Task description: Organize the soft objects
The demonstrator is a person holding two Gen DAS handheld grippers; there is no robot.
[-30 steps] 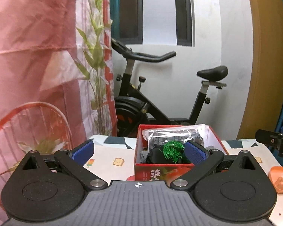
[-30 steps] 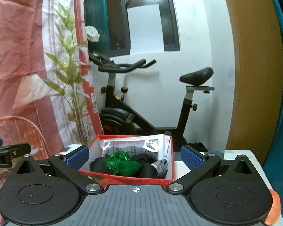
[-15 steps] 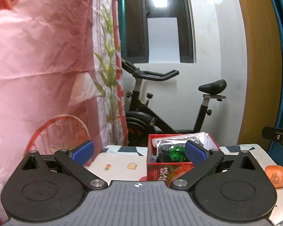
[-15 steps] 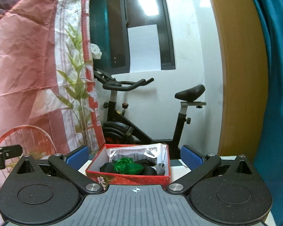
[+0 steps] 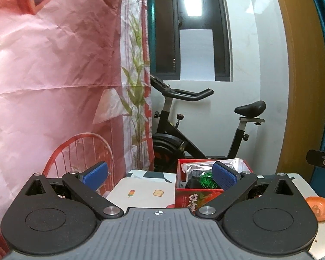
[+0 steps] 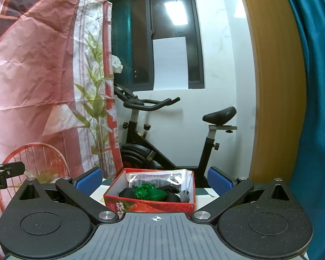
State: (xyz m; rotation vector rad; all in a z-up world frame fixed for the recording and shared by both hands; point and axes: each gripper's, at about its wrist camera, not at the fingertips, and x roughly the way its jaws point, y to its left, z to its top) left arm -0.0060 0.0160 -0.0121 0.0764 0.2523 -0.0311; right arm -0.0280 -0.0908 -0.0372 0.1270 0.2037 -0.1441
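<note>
Left gripper is being held with jaws wide, nothing between the pads. Right gripper is likewise being held wide and empty. Red box is being seen on the table, at 12 o'clock from the right gripper, at 1 o'clock from the left. In it a green tuft, dark soft items and a clear packet are lying. An orange toy is sitting at 3 o'clock, apart from the box. An exercise bike is standing behind.
</note>
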